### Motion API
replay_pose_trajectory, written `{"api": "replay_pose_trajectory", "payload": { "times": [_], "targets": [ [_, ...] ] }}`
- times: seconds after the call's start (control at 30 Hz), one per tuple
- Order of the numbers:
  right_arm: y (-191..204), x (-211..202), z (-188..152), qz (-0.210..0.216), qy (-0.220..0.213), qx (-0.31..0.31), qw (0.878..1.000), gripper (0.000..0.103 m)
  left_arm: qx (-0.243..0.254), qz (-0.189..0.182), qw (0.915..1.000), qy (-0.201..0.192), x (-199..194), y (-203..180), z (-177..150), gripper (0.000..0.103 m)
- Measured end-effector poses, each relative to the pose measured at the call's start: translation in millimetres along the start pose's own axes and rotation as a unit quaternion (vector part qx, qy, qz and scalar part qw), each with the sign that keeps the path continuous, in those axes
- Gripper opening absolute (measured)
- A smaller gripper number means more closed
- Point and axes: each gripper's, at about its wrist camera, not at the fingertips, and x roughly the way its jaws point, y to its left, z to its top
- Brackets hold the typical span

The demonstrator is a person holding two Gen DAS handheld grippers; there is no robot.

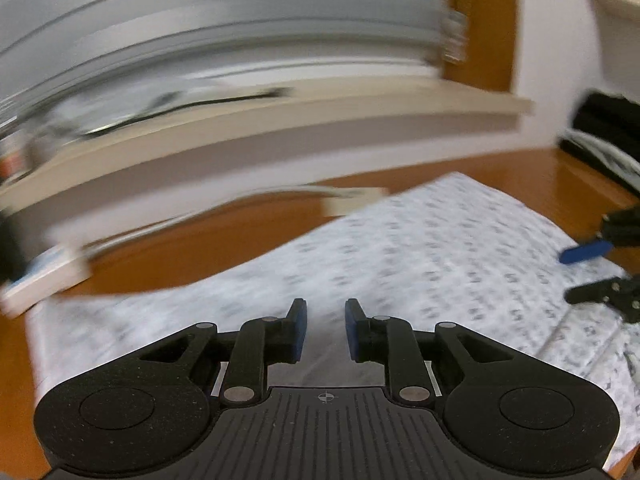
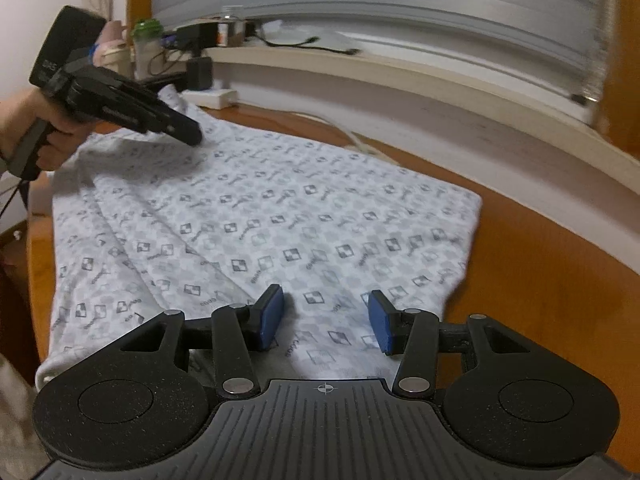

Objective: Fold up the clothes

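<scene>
A white garment (image 2: 280, 220) with a grey checker-and-logo print lies spread flat on the orange wooden table (image 2: 540, 280), with a few long creases on its left part. My right gripper (image 2: 326, 320) hovers open over the garment's near edge, nothing between its blue pads. My left gripper (image 2: 192, 132), held in a person's hand, points down at the garment's far left corner. In the blurred left wrist view the left gripper (image 1: 326, 328) stands open by a narrow gap above the garment (image 1: 400, 260), with nothing pinched. The right gripper (image 1: 576, 272) shows at that view's right edge.
A beige windowsill shelf (image 2: 400, 68) runs behind the table with a black cable, a charger and a bottle (image 2: 144, 44). A white power strip (image 2: 212, 98) lies past the garment's far corner. A book (image 1: 44, 276) and a dark bag (image 1: 608, 128) sit at the table's edges.
</scene>
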Motion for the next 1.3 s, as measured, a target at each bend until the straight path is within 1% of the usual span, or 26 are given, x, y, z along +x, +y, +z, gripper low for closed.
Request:
{"api": "replay_pose_trajectory", "payload": {
  "times": [0.07, 0.17, 0.23, 0.37, 0.5, 0.6, 0.7, 0.87, 0.9, 1.07, 1.1, 1.2, 1.3],
  "targets": [
    [-11, -8, -6, -0.004, 0.005, 0.000, 1.000, 0.046, 0.017, -0.025, 0.9995, 0.009, 26, -32, 15, 0.022],
    [-28, -17, -13, -0.018, 0.018, 0.002, 1.000, 0.046, 0.051, -0.052, 0.9971, 0.019, 66, -84, 36, 0.022],
    [-45, -26, -20, -0.033, 0.027, 0.003, 0.999, 0.046, 0.066, -0.069, 0.9952, 0.021, 82, -106, 42, 0.022],
    [-80, -46, -34, -0.055, 0.042, 0.012, 0.998, 0.046, 0.076, -0.094, 0.9927, 0.007, 96, -128, 44, 0.023],
    [-115, -67, -52, -0.072, 0.057, 0.021, 0.996, 0.046, 0.083, -0.093, 0.9920, -0.021, 100, -144, 40, 0.023],
    [-128, -76, -58, -0.086, 0.070, 0.029, 0.993, 0.046, 0.071, -0.110, 0.9912, -0.020, 105, -143, 45, 0.023],
    [-137, -80, -62, -0.099, 0.072, 0.041, 0.992, 0.047, 0.073, -0.117, 0.9902, -0.021, 107, -148, 50, 0.023],
    [-135, -81, -64, -0.114, 0.076, 0.044, 0.990, 0.047, 0.067, -0.130, 0.9890, -0.020, 114, -152, 56, 0.023],
    [-135, -80, -64, -0.117, 0.076, 0.046, 0.989, 0.047, 0.066, -0.132, 0.9888, -0.020, 115, -152, 56, 0.024],
    [-125, -78, -57, -0.139, 0.074, 0.062, 0.986, 0.047, 0.062, -0.135, 0.9887, -0.020, 115, -152, 56, 0.025],
    [-120, -78, -56, -0.143, 0.066, 0.068, 0.985, 0.046, 0.063, -0.135, 0.9887, -0.020, 115, -152, 57, 0.025],
    [-107, -72, -48, -0.134, 0.045, 0.099, 0.985, 0.045, 0.062, -0.136, 0.9885, -0.021, 116, -152, 57, 0.025],
    [-89, -65, -40, -0.128, 0.027, 0.095, 0.987, 0.045, 0.060, -0.138, 0.9884, -0.021, 115, -151, 57, 0.025]
  ]
}}
